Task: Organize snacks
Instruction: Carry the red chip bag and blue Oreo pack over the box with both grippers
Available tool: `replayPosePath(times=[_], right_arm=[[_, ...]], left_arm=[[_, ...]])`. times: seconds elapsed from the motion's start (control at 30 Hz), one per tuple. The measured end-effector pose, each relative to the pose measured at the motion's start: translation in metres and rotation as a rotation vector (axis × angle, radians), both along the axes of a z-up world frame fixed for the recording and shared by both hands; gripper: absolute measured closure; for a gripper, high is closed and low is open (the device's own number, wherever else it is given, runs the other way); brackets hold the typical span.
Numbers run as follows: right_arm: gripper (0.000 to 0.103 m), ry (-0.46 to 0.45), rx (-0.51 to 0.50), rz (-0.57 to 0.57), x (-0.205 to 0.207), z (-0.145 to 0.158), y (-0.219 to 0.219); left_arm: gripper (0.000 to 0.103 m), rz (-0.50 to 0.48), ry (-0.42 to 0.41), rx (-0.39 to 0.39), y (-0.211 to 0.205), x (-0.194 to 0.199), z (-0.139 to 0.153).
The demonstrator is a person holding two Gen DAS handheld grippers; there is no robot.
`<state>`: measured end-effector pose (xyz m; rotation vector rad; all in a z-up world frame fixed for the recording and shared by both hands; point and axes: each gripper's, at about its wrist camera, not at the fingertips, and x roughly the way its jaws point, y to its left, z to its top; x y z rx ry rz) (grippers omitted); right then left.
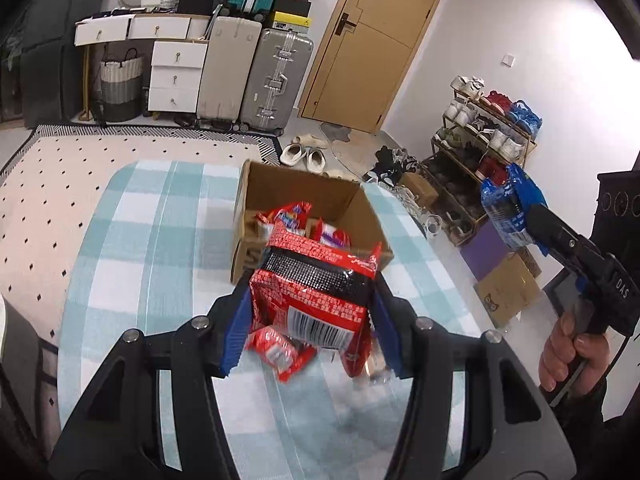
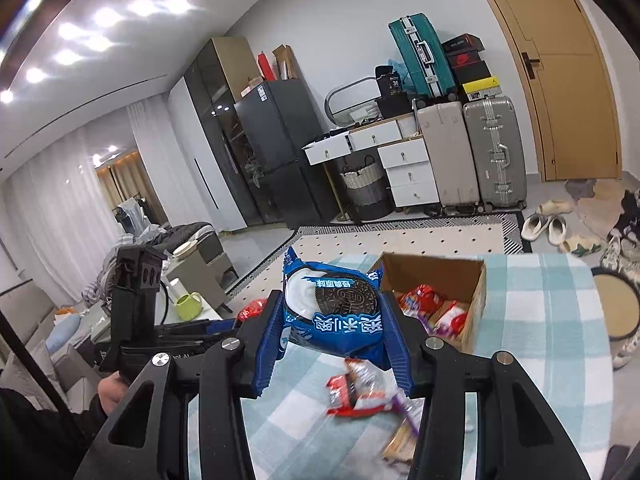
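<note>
My left gripper (image 1: 310,300) is shut on a red snack packet (image 1: 316,284) with a black band and a barcode, held above the table just in front of an open cardboard box (image 1: 296,192). The box holds several red snack packets (image 1: 288,216). My right gripper (image 2: 332,320) is shut on a blue Oreo packet (image 2: 334,304), held up in the air to the right of the table; it also shows in the left wrist view (image 1: 510,210). The box shows in the right wrist view (image 2: 478,296) too. Loose red packets (image 1: 280,354) lie on the checked tablecloth (image 1: 140,260) under the grippers.
More loose snacks (image 2: 360,392) lie on the cloth near the table's front. A shoe rack (image 1: 480,152), suitcases (image 1: 276,80), white drawers (image 1: 176,76) and a wooden door (image 1: 376,40) stand beyond. A low table with a green mug (image 2: 188,306) is to the left.
</note>
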<state>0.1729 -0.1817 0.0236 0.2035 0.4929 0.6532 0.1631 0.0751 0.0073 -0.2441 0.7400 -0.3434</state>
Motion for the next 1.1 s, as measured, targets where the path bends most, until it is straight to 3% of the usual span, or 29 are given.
replayPosePath(times=[0.3,0.53,0.73,1.1], right_arm=[[0.055,0.018,-0.007,-0.016,0.064,0.025,-0.012],[0.055,0.036,-0.032,-0.013,0.119,0.033,-0.008],[0.055,0.125,-0.045,0.0,0.165,-0.002,0.006],[0.055,0.267,-0.064,-0.002,0.212,-0.084,0.014]], left_arm=[[0.051,-0.013,0.04,-0.017,-0.018,0.091,0.032],[0.051,-0.026,0.057,0.042,-0.046,0.158,0.038],[0.051,-0.028,0.096,0.119,-0.07,0.201,0.01],[0.051,-0.062,0.195,0.105,-0.072,0.244,-0.072]])
